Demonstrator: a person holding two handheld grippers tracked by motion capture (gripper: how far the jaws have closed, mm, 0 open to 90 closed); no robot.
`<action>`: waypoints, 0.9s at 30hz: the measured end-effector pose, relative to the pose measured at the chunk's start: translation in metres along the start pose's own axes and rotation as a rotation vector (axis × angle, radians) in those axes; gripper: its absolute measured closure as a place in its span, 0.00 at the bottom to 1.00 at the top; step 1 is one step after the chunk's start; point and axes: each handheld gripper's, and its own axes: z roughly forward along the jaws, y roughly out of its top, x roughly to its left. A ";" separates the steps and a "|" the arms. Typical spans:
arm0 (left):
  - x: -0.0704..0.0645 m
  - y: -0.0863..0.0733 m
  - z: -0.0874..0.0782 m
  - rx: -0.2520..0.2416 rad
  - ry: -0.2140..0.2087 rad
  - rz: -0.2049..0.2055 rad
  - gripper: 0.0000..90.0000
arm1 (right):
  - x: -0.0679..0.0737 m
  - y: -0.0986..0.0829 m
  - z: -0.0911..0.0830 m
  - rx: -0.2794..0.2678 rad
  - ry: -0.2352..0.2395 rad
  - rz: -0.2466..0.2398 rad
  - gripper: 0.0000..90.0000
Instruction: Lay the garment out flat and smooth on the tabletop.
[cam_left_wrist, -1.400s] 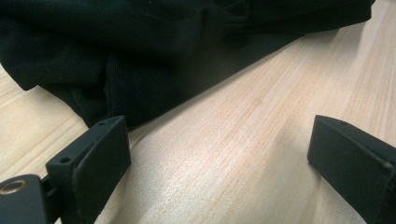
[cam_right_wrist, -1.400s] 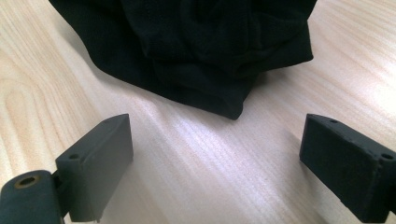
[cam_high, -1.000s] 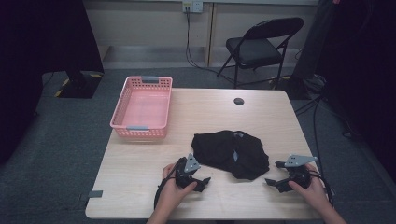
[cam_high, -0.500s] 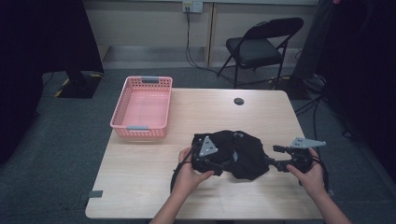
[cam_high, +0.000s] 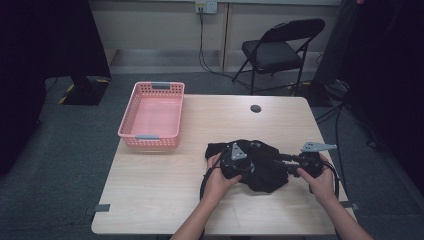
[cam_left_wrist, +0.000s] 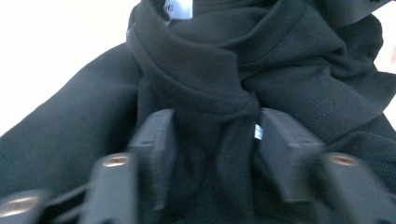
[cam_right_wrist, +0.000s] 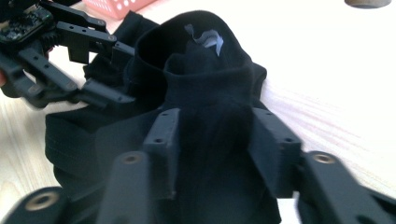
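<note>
Black garment (cam_high: 260, 165) lies crumpled on the table's (cam_high: 165, 200) near right part; its white neck label (cam_left_wrist: 179, 8) shows no readable writing. Left gripper (cam_left_wrist: 212, 140) and right gripper (cam_right_wrist: 215, 135) each straddle a cloth fold, jaws apart. Pink basket (cam_high: 152, 115) stands well apart, far left.

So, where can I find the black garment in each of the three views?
High view: black garment lies on the table's near right part, between both grippers.
Left gripper view: it spreads across the picture, a fold standing between the jaws.
Right gripper view: it sits centre, bunched between the jaws.
Shared landmark: the white label inside its collar.
</note>
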 end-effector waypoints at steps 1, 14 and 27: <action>0.001 0.000 0.000 0.006 -0.002 0.005 0.58 | 0.000 0.000 0.001 0.010 0.006 0.003 0.68; 0.005 0.014 -0.022 0.026 -0.040 0.005 0.90 | -0.004 0.007 -0.008 0.031 0.042 -0.018 0.97; 0.026 0.036 -0.052 -0.026 -0.053 -0.027 0.91 | -0.010 0.032 -0.022 0.005 0.074 -0.022 0.97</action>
